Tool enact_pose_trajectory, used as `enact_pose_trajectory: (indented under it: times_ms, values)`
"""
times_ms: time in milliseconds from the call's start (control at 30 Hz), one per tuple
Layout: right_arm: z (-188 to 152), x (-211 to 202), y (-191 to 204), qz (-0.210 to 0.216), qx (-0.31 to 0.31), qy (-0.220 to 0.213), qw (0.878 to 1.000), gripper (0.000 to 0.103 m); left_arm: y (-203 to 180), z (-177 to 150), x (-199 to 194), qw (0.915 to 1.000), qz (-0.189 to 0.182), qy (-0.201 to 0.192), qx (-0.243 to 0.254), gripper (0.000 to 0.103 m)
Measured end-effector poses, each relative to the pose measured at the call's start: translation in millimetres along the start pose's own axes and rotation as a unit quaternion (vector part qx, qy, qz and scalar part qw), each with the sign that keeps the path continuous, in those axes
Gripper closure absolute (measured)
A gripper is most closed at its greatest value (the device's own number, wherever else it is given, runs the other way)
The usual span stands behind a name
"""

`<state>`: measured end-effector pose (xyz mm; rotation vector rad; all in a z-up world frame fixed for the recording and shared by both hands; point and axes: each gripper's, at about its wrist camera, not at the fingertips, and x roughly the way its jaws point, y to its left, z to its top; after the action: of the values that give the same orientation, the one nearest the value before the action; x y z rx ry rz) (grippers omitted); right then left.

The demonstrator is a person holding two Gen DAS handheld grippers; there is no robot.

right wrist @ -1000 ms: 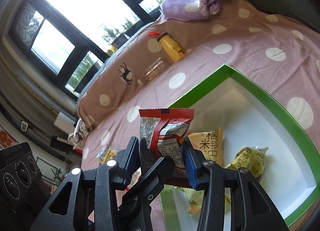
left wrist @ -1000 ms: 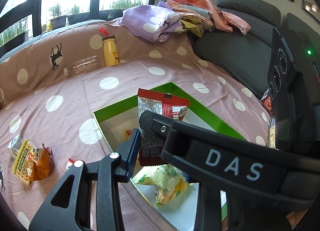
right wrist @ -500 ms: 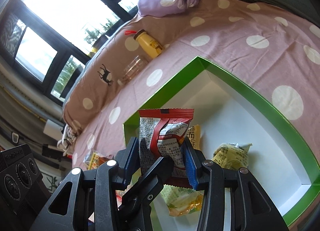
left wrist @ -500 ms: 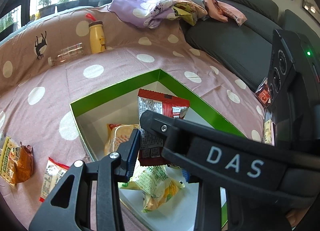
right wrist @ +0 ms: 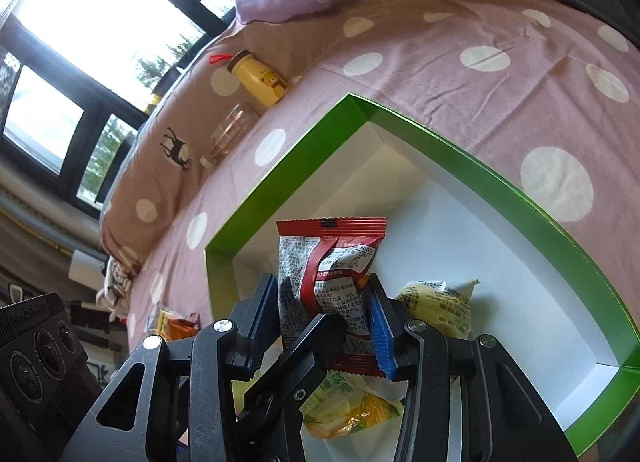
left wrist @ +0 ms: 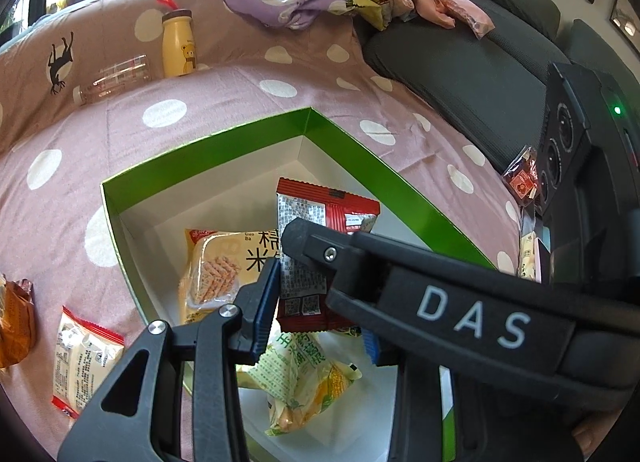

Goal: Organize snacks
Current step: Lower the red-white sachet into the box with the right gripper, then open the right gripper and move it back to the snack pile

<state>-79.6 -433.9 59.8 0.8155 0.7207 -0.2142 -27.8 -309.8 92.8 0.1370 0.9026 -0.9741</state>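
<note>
Red-and-white packet [right wrist: 328, 286] stands upright between the right tool's [right wrist: 326, 320] blue pads [right wrist: 378, 332], pinched on both sides, above the green box [right wrist: 460, 149]. From the left: a white packet [left wrist: 86, 358] lies on the dotted bedspread [left wrist: 200, 133], then the box with a rice-cracker pack [left wrist: 218, 274] and corn snack [left wrist: 304, 382] inside. Whether the left tool [left wrist: 316, 314] grips anything, I cannot tell.
</note>
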Motion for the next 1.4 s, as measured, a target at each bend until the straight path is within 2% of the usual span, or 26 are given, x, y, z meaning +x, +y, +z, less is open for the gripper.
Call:
enact_pose_trajectory:
  times_ms: [467, 667, 767, 833, 867, 900, 933, 1067, 1200, 1267, 1333, 1400]
  values:
    - [1.3, 2.4, -3.3, -0.028, 0.012, 0.000, 1.000, 0.056, 4.1, -1.4, 9.1, 0.9992, -0.020, 0.020, -0.030, 0.067]
    - [1.2, -3.9, 3.6, -0.042, 0.006, -0.013, 0.999, 0.056, 8.1, -4.0, -11.2, 0.9993, -0.011, -0.002, -0.035, 0.064]
    - [0.0, -11.1, 11.2, -0.051, -0.003, -0.030, 0.998, 0.051, 20.7, -8.1, -33.8, 0.9981, -0.008, -0.024, -0.056, 0.055]
    - [-1.8, -17.3, 20.1, -0.060, -0.016, -0.044, 0.997, 0.046, 32.5, -12.8, -54.4, 0.9964, -0.003, -0.045, -0.073, 0.041]
    - [-3.2, -20.3, 25.9, -0.063, -0.025, -0.051, 0.996, 0.042, 39.6, -14.9, -65.1, 0.9952, 0.004, -0.054, -0.081, 0.037]
    - [-4.8, -22.4, 31.8, -0.064, -0.034, -0.057, 0.996, 0.041, 49.5, -17.7, -78.7, 0.9935, 0.017, -0.064, -0.092, 0.028]
    - [-6.0, -24.4, 37.3, -0.062, -0.042, -0.061, 0.995, 0.039, 56.8, -20.1, -89.4, 0.9921, 0.030, -0.071, -0.100, 0.026]
    - [-13.9, -28.0, 64.9, -0.035, -0.079, -0.067, 0.994, 0.033, 96.5, -37.5, -138.0, 0.9799, 0.098, -0.100, -0.142, 0.019]
    - [-26.4, -21.8, 93.8, -0.015, -0.113, -0.055, 0.992, 0.032, 141.0, -65.2, -179.2, 0.9579, 0.180, -0.112, -0.194, 0.018]
    - [-35.3, -14.1, 111.2, -0.006, -0.134, -0.043, 0.990, 0.032, 164.9, -82.4, -191.7, 0.9456, 0.198, -0.117, -0.230, 0.016]
    - [-44.9, -3.5, 129.1, 0.005, -0.159, -0.027, 0.987, 0.032, 187.1, -96.3, -198.5, 0.9350, 0.200, -0.123, -0.266, 0.016]
    - [-53.3, 9.7, 144.3, 0.022, -0.180, -0.005, 0.983, 0.032, 209.8, -110.5, -199.5, 0.9242, 0.204, -0.106, -0.305, 0.016]
